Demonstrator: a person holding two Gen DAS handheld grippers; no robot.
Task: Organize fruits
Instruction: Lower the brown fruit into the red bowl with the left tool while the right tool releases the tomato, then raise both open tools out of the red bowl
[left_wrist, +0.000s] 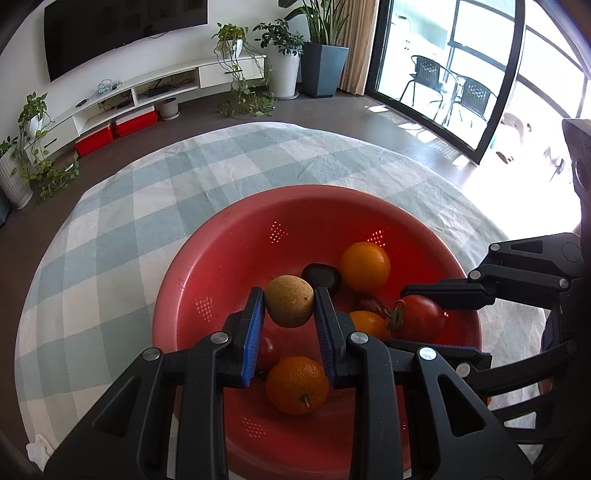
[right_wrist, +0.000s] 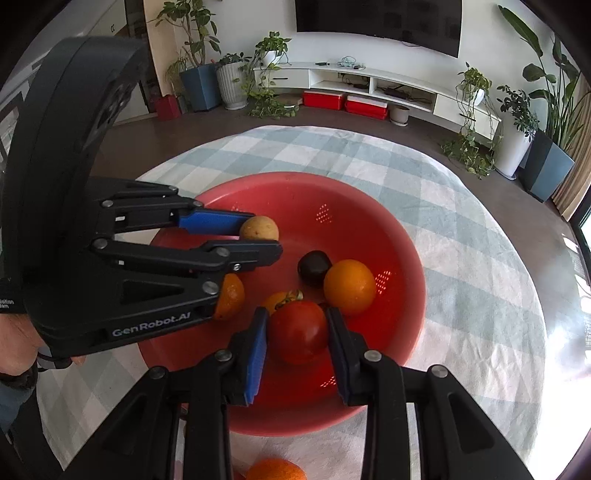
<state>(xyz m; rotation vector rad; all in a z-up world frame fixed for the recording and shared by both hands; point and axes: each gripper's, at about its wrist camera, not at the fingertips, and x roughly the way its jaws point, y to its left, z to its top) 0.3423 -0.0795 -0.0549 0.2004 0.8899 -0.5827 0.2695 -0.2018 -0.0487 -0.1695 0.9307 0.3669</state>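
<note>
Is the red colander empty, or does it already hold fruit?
Not empty. The red colander holds oranges and a dark fruit on its bottom.

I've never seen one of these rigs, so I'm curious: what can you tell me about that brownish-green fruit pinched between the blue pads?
The brownish-green fruit is oval, with dull, slightly rough skin and small dark specks; it looks like a kiwi. The left tool clamps it from both sides between its blue pads. It seems to hang above the inside of the red bowl, apart from the oranges and other fruit lying there.
</note>
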